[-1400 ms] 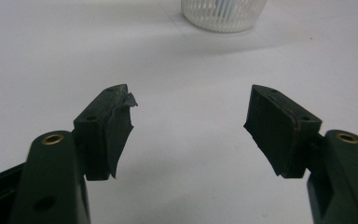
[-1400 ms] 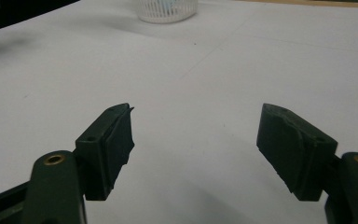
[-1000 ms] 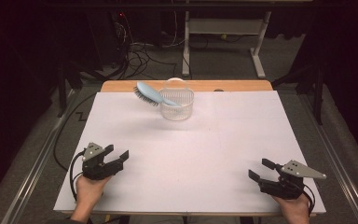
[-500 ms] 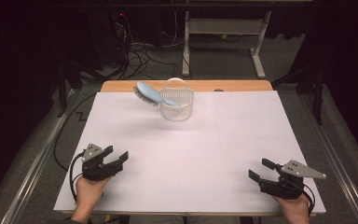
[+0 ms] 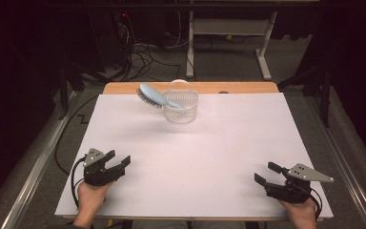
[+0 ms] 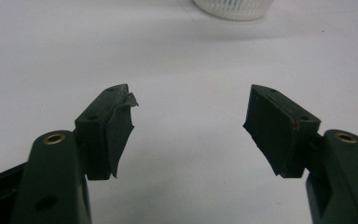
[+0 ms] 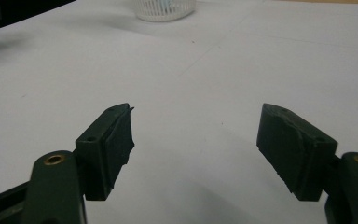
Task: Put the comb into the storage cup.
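Observation:
A clear ribbed plastic basket (image 5: pixel 181 109) stands at the back middle of the white table (image 5: pixel 195 157). A light blue hairbrush (image 5: pixel 152 95) leans on the basket's left rim, bristles down, its handle inside. My left gripper (image 5: pixel 119 159) rests near the front left corner, jaws open with nothing between them. My right gripper (image 5: pixel 263 172) sits near the front right corner, also open and empty. In the left gripper view the gripper (image 6: pixel 189 107) points toward the basket (image 6: pixel 235 7) far ahead. The right gripper view shows its gripper (image 7: pixel 196 121) apart over bare table, the basket (image 7: pixel 165 8) at the top.
A wooden strip (image 5: pixel 219 88) edges the table's back. Beyond it lie floor cables (image 5: pixel 143 52) and a white table frame (image 5: pixel 228 38). Metal rails run along both sides of the table.

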`<state>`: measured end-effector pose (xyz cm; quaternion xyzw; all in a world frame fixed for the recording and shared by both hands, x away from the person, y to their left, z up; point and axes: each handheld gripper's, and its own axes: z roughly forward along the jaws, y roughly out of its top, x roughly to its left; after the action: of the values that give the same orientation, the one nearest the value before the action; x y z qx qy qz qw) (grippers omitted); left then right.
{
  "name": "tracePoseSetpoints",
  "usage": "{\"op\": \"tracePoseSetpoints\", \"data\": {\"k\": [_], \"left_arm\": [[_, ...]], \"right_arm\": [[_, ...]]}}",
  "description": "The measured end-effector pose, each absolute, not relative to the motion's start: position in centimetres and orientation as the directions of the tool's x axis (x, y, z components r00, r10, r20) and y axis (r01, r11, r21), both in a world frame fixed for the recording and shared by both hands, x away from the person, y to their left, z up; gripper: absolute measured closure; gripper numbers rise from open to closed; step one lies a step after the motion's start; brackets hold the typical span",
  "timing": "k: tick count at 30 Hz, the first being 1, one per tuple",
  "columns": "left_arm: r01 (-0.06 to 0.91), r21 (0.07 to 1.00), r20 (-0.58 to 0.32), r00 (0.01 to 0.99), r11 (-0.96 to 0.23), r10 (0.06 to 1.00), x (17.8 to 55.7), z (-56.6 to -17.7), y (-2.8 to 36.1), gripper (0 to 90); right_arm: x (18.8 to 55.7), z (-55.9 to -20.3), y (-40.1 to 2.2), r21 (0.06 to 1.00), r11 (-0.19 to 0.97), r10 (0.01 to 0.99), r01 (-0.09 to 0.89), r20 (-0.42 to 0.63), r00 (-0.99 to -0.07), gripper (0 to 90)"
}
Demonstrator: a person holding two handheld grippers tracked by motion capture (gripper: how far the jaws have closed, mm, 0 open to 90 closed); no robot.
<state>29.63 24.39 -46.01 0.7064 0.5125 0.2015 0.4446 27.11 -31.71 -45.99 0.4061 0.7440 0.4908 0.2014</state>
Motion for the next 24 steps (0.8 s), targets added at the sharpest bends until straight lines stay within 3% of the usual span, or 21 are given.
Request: {"op": "tracePoseSetpoints", "data": {"k": [24], "left_arm": [[0.567,0.820,-0.183,0.390,-0.079,0.902,29.12,-46.91,24.52,32.6]], "right_arm": [[27.14,-46.02,-31.79,0.893,0.188,0.804,0.409,0.100,-0.586,27.3]]}}
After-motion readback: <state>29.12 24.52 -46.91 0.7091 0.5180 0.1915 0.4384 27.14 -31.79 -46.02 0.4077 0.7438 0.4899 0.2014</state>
